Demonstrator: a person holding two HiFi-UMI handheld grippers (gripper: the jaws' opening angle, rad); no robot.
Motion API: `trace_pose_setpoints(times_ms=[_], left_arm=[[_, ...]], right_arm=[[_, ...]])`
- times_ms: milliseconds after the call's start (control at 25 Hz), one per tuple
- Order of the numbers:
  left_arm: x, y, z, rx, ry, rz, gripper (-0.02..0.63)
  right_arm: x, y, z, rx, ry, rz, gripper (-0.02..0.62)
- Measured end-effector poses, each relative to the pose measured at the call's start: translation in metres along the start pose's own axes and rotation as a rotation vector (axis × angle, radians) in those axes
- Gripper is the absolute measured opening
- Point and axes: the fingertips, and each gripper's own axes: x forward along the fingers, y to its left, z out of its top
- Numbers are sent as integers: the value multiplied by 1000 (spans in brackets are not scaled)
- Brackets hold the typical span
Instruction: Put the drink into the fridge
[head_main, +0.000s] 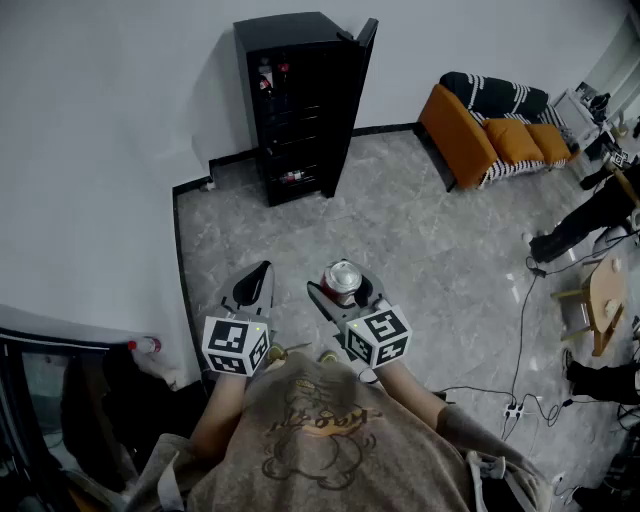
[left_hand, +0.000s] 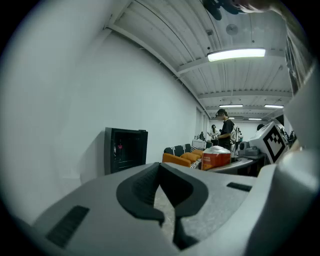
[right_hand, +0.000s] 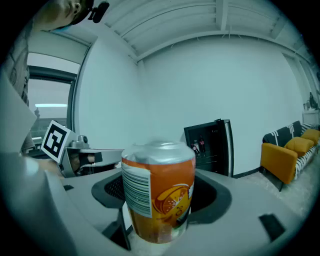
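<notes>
An orange drink can (head_main: 343, 280) with a silver top stands upright between the jaws of my right gripper (head_main: 345, 296), which is shut on it. In the right gripper view the can (right_hand: 159, 190) fills the middle, seated in the jaws' notch. My left gripper (head_main: 256, 285) hangs just left of it, shut and holding nothing; its own view shows the can (left_hand: 216, 159) off to the right. The black fridge (head_main: 300, 100) stands against the far wall, some way ahead of both grippers, with its door swung open to the right and bottles on its shelves.
An orange sofa (head_main: 490, 130) with striped cushions stands at the far right wall. A person (head_main: 590, 215) stands at the right edge near a wooden table (head_main: 605, 295). Cables and a power strip (head_main: 512, 408) lie on the grey floor to my right. A white wall runs along the left.
</notes>
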Motion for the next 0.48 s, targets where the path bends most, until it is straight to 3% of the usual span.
trace_pose_setpoints(times_ms=[480], left_arm=[[8, -12, -5, 0, 18, 1, 5]], right_arm=[[-5, -7, 3, -8, -12, 26, 353]])
